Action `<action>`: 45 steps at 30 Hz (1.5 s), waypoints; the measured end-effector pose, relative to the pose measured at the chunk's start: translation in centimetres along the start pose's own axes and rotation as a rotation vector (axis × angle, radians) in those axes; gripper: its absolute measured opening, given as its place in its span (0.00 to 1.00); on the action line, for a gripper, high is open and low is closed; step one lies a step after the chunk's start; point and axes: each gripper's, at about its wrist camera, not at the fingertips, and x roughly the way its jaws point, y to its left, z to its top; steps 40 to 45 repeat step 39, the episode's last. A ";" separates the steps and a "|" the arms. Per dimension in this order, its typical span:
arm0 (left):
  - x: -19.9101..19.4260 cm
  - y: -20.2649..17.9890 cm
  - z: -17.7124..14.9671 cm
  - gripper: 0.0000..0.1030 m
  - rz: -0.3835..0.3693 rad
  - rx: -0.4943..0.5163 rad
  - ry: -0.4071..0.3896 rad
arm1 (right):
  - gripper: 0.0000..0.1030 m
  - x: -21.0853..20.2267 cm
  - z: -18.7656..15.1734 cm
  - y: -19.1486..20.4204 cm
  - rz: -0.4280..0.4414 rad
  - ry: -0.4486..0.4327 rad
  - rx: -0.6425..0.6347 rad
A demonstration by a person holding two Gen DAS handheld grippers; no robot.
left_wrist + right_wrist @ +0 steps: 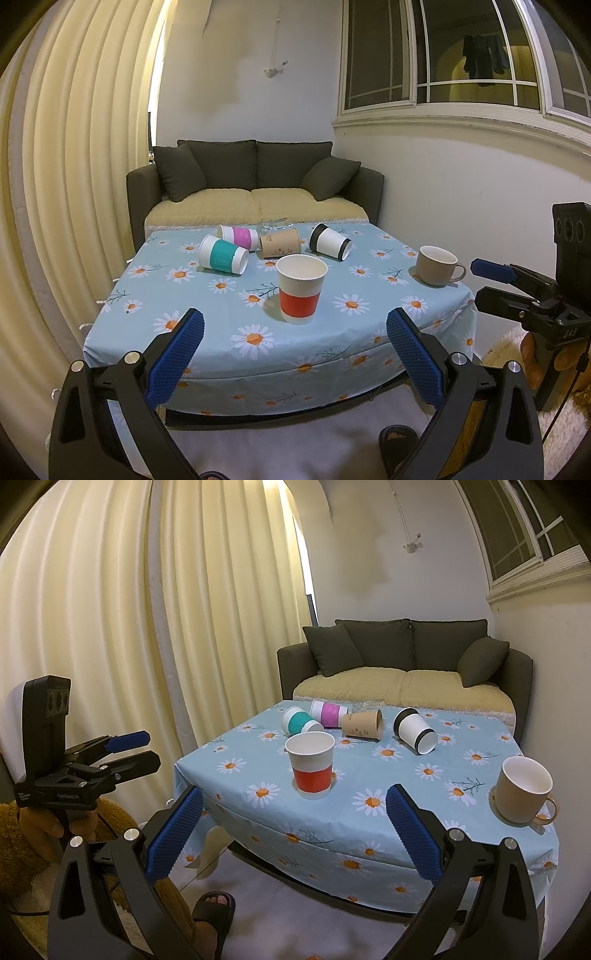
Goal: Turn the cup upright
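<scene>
Here, through the left wrist view, I am seeing my left gripper hanging before the table's near edge, its blue pads spread wide apart and holding nothing. The red-banded cup is standing upright near that edge. Behind it, toward the far edge, the teal cup, pink cup, brown cup and black-banded cup are all lying on their sides. A beige mug is sitting upright at the right corner. The right gripper is hovering beside that corner.

Through the right wrist view, my right gripper is likewise gaping, empty, short of the near edge. The left gripper is floating off the table's left side, fingers slightly parted.
</scene>
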 end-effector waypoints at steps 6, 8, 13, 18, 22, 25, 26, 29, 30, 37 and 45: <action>0.0 -0.1 0.0 0.94 0.001 0.002 0.000 | 0.95 0.1 0.0 0.0 0.001 0.001 0.000; 0.0 -0.1 0.0 0.94 -0.001 -0.001 0.001 | 0.95 0.1 -0.1 -0.1 0.001 0.003 -0.001; 0.1 -0.1 0.1 0.94 0.001 0.001 0.001 | 0.95 0.1 -0.1 -0.1 0.002 0.003 -0.002; 0.0 -0.1 0.0 0.94 -0.002 0.000 0.000 | 0.95 0.1 -0.1 -0.1 0.002 0.003 -0.001; 0.1 -0.2 0.0 0.94 -0.002 0.000 0.002 | 0.95 0.1 -0.1 -0.1 0.000 0.004 -0.002; 0.1 -0.2 0.1 0.94 -0.002 -0.002 0.004 | 0.95 0.1 -0.1 -0.1 0.001 0.004 -0.003; 0.1 -0.3 0.1 0.94 -0.002 0.000 0.003 | 0.95 0.1 0.0 0.0 0.001 0.004 -0.003; 0.1 -0.3 0.1 0.94 -0.001 -0.001 0.004 | 0.95 0.2 -0.1 -0.1 0.001 0.004 -0.003; 0.1 -0.3 0.1 0.94 0.000 -0.001 0.003 | 0.95 0.2 -0.1 -0.1 0.001 0.004 -0.003; 0.2 -0.4 0.2 0.94 -0.003 0.003 0.003 | 0.95 0.3 -0.2 -0.2 -0.001 0.006 -0.007; 0.2 -0.5 0.2 0.94 -0.004 0.007 0.004 | 0.95 0.4 -0.3 -0.4 0.001 0.009 -0.007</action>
